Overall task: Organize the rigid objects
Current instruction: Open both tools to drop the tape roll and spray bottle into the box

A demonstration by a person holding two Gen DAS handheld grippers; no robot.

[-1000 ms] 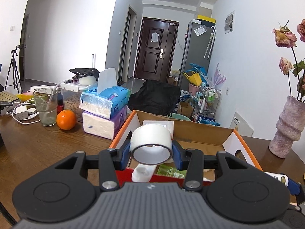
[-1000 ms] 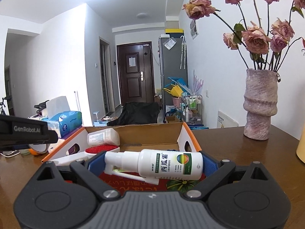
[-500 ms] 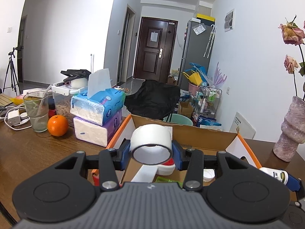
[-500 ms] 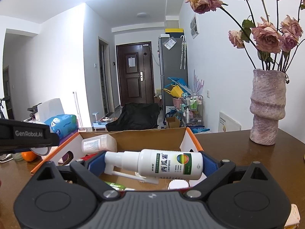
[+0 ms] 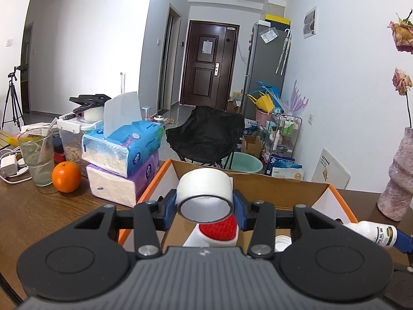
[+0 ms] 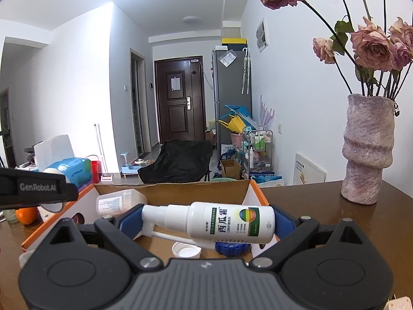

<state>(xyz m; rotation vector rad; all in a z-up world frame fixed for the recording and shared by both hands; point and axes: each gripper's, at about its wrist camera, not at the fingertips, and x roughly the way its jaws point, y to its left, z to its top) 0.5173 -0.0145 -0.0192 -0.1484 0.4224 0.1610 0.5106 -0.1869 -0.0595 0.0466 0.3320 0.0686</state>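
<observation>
With both hands loaded over the cardboard box [image 5: 289, 188], I am at the point of setting things down inside it. My left tongs [image 5: 205, 204] are pinching the roll of white tape [image 5: 205, 193] across its sides, the roll sitting at the centre of the left wrist frame with its open core facing the lens. My right tongs [image 6: 206, 222] are pinching the white spray bottle [image 6: 219, 223] lengthwise, nozzle toward the left of the frame and base against the right pad.

Below the tape, in the lower middle of the left frame, I see a white holder with a red brush-like pad [image 5: 219, 230], and a white cap [image 6: 186, 249] and a blue cap [image 6: 231, 248] lie under the bottle in the right view. A clear bottle [image 6: 120, 201] rests against the back wall of the box.

To do this well, I judge I should lower each piece until it is near the floor of the box before spreading the tongs, aiming for bare cardboard instead of the pieces already there. The tape may roll if it lands on its curved face, so I would tip it flat first. The spray bottle is best laid on its side, its nozzle kept off the box wall.
</observation>
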